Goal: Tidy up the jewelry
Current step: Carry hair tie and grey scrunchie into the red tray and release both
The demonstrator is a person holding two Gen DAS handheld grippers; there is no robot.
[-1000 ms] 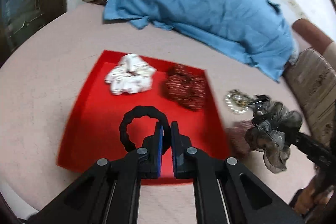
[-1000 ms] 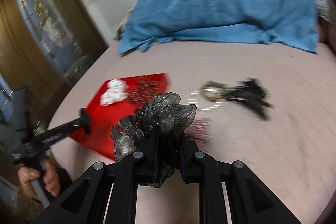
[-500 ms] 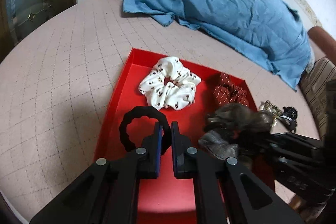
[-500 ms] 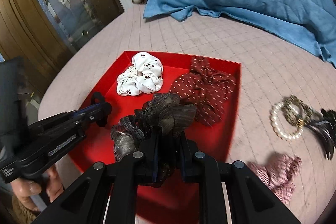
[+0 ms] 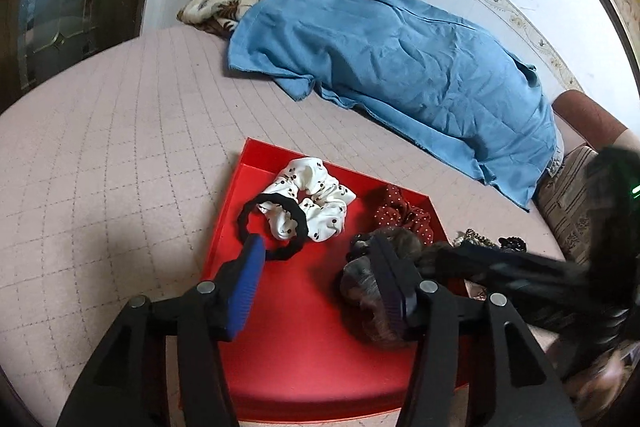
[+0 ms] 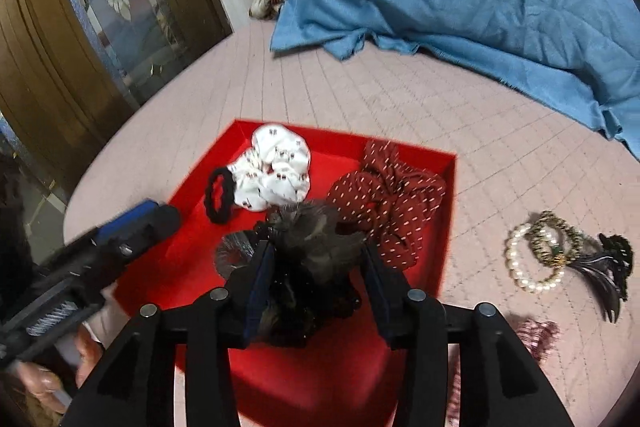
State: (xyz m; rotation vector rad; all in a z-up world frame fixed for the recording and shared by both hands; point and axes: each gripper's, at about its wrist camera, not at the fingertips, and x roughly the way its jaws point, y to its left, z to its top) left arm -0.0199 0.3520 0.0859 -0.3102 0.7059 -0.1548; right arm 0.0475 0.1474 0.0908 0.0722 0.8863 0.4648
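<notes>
A red tray [image 5: 304,359] [image 6: 328,379] lies on the pink quilted bed. In it are a white spotted scrunchie [image 5: 316,195] [image 6: 276,171], a dark red dotted scrunchie [image 5: 404,215] [image 6: 392,195] and a black hair tie [image 5: 276,227] [image 6: 220,195]. My left gripper [image 5: 320,267] is open over the tray; the black tie lies just off its left finger. My right gripper [image 6: 316,267] is open, with the grey-black mesh scrunchie [image 6: 312,247] [image 5: 368,303] loose between its fingers over the tray.
Right of the tray lie a pearl bracelet [image 6: 528,259], a leopard bangle [image 6: 556,239], a black claw clip [image 6: 608,275] and a pink scrunchie [image 6: 536,339]. A blue cloth [image 5: 400,59] covers the back of the bed. A glass door [image 6: 100,7] stands left.
Both grippers have opened. The left has let go of the black hair tie into the tray; the right has released the mesh scrunchie, which sits lower over the tray.
</notes>
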